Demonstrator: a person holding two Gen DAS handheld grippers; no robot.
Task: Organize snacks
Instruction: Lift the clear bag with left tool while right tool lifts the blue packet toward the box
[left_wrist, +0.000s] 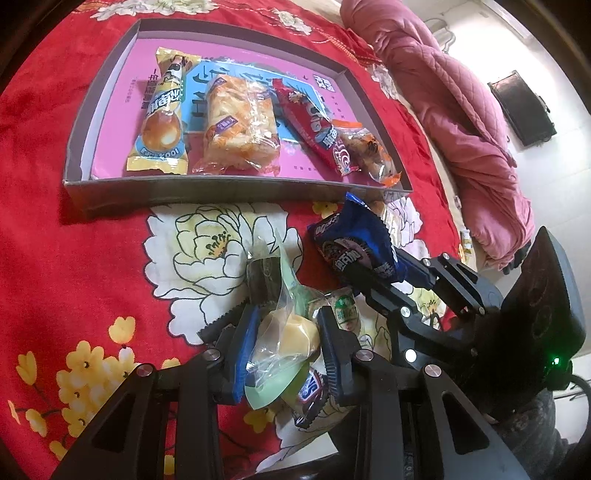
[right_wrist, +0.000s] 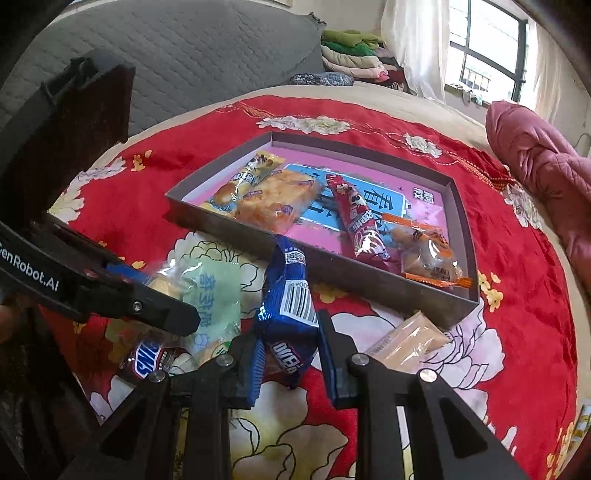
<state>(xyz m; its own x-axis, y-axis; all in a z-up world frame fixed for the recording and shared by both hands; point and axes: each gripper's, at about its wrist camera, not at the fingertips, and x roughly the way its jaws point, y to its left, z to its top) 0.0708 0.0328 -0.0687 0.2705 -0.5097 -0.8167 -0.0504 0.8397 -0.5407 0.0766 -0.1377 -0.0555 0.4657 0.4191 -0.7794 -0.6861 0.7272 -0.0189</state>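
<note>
From the left wrist camera, the left gripper (left_wrist: 284, 332) has its two fingers squeezed onto a see-through packet with a yellow cake (left_wrist: 286, 338) inside. The fingers are only a little way apart, and the packet fills the gap. Under it lie a brown Snickers bar (left_wrist: 314, 393) and other small snacks on the red flowered blanket (left_wrist: 74, 240). To the right, the right gripper (left_wrist: 373, 273) holds a blue cookie packet (left_wrist: 354, 243) by its lower end. Farther back sits the flat box (left_wrist: 229, 186) with a pink floor. In it lie a yellow egg-snack packet (left_wrist: 162, 118), a bread packet (left_wrist: 240, 122), a red sausage stick (left_wrist: 314, 125) and a small orange packet (left_wrist: 365, 147).

From the right wrist camera, the right gripper (right_wrist: 288, 350) pinches the blue cookie packet (right_wrist: 288, 295) between its nearly closed fingers. The packet's top end reaches the near wall of the box (right_wrist: 369, 280). On the left, the left gripper (right_wrist: 162, 295) grips the pale green and clear packet (right_wrist: 210, 295). The Snickers bar (right_wrist: 147, 360) lies below it. A tan packet (right_wrist: 406, 339) lies on the blanket (right_wrist: 517, 295) just to the right.
</note>
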